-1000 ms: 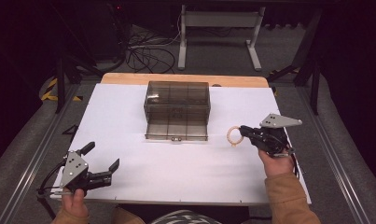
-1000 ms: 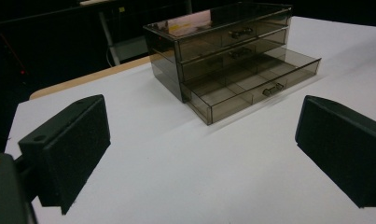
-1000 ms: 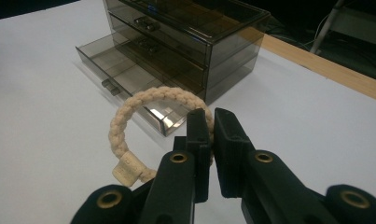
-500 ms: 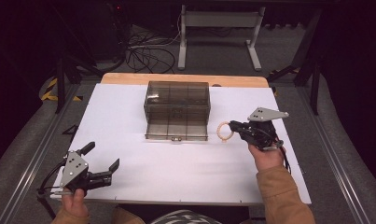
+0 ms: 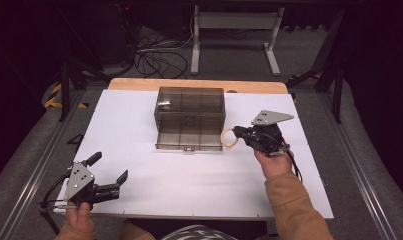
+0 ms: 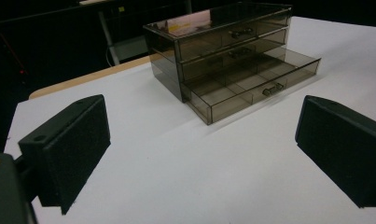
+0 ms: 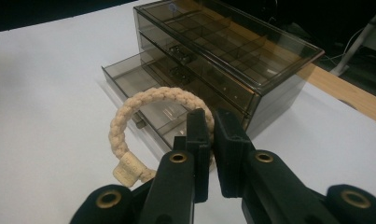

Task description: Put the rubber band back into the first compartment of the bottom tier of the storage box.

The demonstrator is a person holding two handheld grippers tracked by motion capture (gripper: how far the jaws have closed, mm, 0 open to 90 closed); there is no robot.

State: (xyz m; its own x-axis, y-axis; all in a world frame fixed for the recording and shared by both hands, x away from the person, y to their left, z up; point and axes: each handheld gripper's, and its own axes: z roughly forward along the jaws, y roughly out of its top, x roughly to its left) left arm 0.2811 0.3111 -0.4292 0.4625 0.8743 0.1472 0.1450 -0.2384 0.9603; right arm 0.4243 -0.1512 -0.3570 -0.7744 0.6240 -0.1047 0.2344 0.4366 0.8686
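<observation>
A smoky clear drawer box (image 5: pixel 190 116) (image 6: pixel 232 51) (image 7: pixel 213 56) stands at the back middle of the white table, its bottom drawer (image 5: pixel 189 141) (image 6: pixel 255 86) (image 7: pixel 139 88) pulled out. My right gripper (image 5: pixel 240 133) (image 7: pixel 212 135) is shut on a cream braided bracelet (image 5: pixel 229 137) (image 7: pixel 143 116) and holds it just off the open drawer's right front corner. My left gripper (image 5: pixel 109 172) (image 6: pixel 199 154) rests open near the table's front left, facing the box, with nothing between its pads.
The white table (image 5: pixel 139 115) has a wooden strip (image 5: pixel 199 84) along its far edge. Cables (image 5: pixel 159 57) and a metal stand (image 5: pixel 236 30) lie on the dark floor behind.
My right gripper has carried the bracelet leftward toward the open drawer. The left gripper has stayed put.
</observation>
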